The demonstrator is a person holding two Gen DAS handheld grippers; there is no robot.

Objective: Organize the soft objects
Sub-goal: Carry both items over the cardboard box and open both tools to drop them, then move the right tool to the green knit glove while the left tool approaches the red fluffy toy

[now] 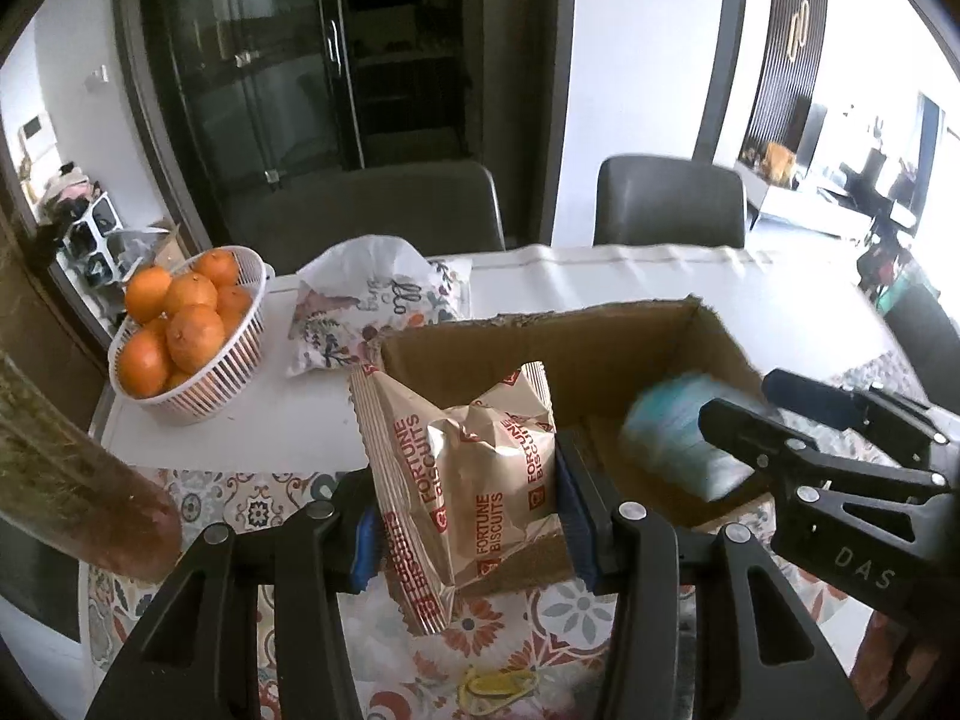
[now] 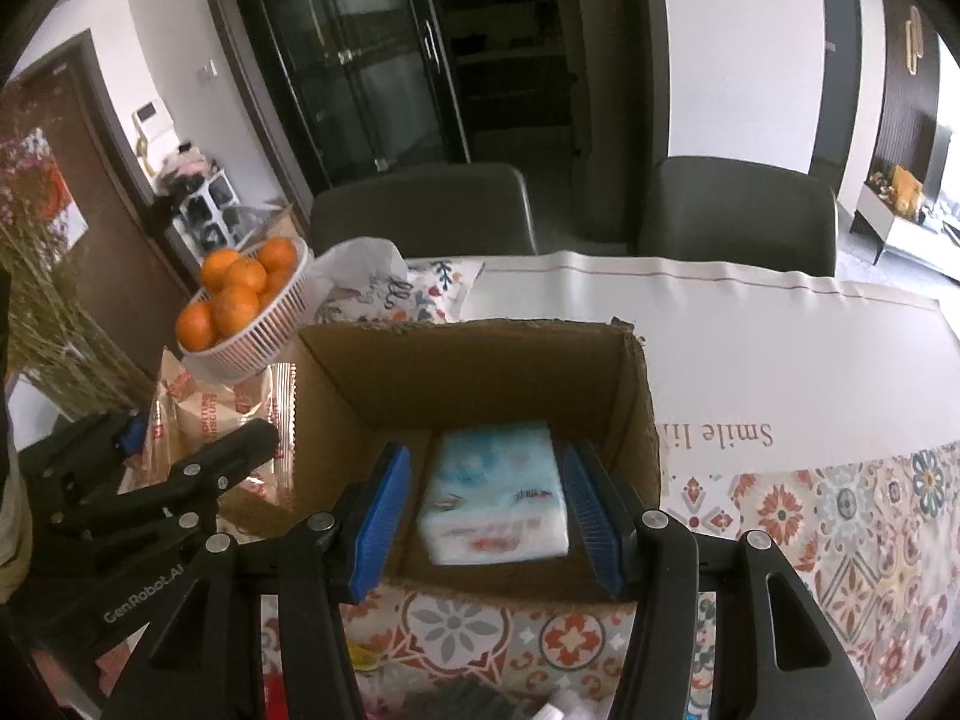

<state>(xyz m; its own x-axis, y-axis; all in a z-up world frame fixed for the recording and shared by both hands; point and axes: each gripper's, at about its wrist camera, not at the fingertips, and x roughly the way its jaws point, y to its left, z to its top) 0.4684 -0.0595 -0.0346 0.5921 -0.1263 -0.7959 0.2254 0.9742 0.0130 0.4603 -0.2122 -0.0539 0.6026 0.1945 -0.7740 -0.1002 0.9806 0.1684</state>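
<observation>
My left gripper (image 1: 468, 510) is shut on a tan Fortune Biscuits bag (image 1: 462, 468) and holds it at the left front corner of an open cardboard box (image 1: 540, 348). The bag also shows in the right wrist view (image 2: 222, 420), left of the box (image 2: 468, 372). My right gripper (image 2: 489, 510) is open above the box, its blue pads either side of a pale blue tissue pack (image 2: 495, 495) that is blurred and apart from both pads. The pack also shows in the left wrist view (image 1: 684, 435), beside the right gripper (image 1: 780, 414).
A white basket of oranges (image 1: 186, 330) stands at the back left. A floral cushion (image 1: 372, 306) with a white bag on it lies behind the box. Two grey chairs (image 1: 669, 204) stand at the far table edge. Dried flowers (image 2: 36, 300) rise at the left.
</observation>
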